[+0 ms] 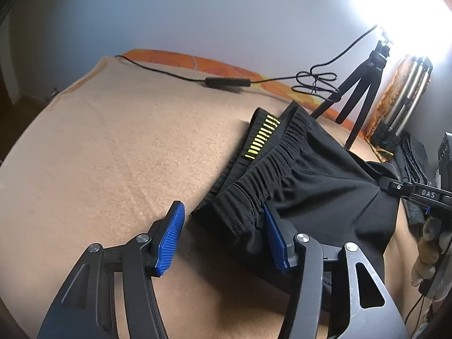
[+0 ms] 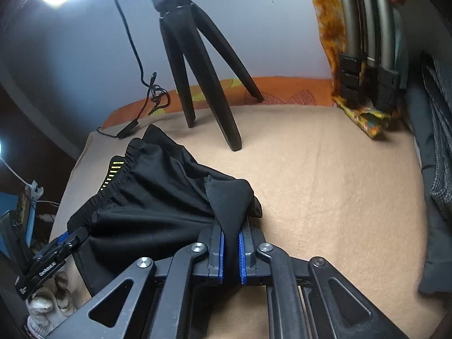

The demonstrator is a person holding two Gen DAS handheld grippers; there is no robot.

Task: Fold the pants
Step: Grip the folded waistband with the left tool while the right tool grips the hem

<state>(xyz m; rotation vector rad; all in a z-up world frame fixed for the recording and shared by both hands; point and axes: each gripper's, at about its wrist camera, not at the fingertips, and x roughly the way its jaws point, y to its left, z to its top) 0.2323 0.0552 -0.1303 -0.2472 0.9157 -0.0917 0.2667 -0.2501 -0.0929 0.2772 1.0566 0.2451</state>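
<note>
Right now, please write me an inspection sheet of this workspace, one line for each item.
Surface: beige blanket, orange sheet at its far edge.
Job's things: black pants bunched on the blanket, waistband showing.
Clutter: small black tripod standing behind the pants.
Grippers: left gripper open beside the waistband; right gripper shut on pants fabric.
Cables: black cable lying across the far edge.
Surroundings: grey wall; folded metal stand.

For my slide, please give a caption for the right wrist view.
Right tool shut on black pants over beige blanket.
</note>
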